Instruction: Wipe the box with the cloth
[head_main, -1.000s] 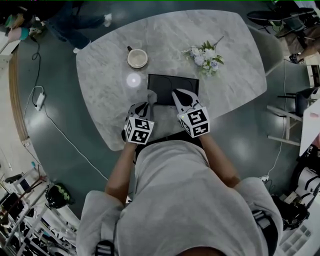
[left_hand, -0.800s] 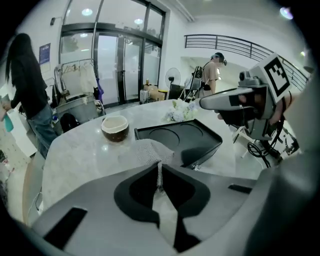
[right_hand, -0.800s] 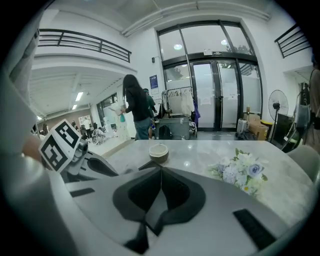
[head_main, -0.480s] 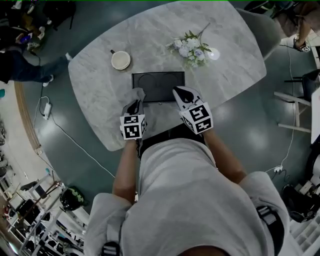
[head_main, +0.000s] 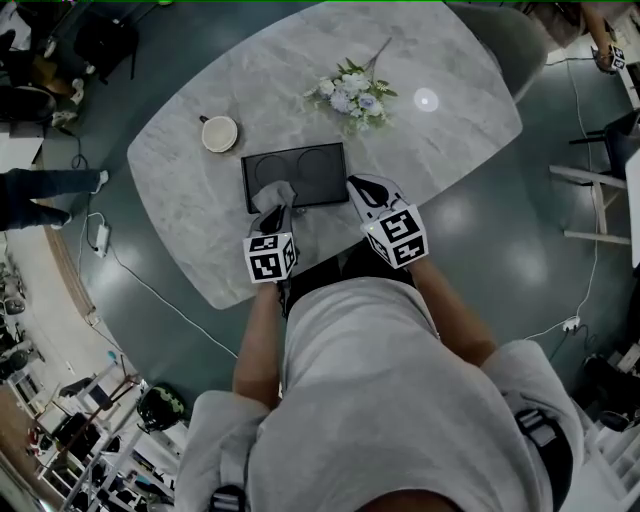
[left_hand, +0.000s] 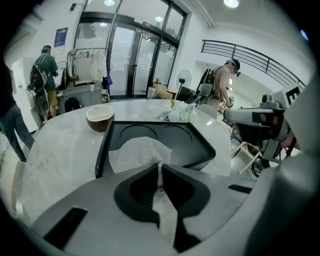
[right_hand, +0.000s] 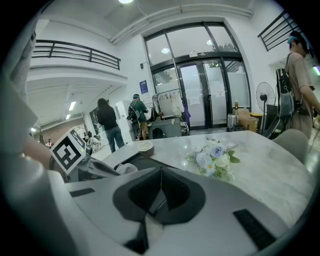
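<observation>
As we look down in the head view, the left gripper (head_main: 280, 207) holds the cloth (head_main: 271, 192) on the dark box (head_main: 312, 163) at centre frame, with the right gripper (head_main: 360, 186) at the box's right edge. In the left gripper view its jaws pinch the cloth. In the right gripper view the jaws meet with nothing between them.

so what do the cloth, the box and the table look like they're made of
Cloth: pale open-weave fabric, the mesh grid shows.
Box: smooth matte black, likely moulded plastic, given its two round recesses.
Table: grey-veined marble or a marble-look top, polished, with a lamp glare on it.
</observation>
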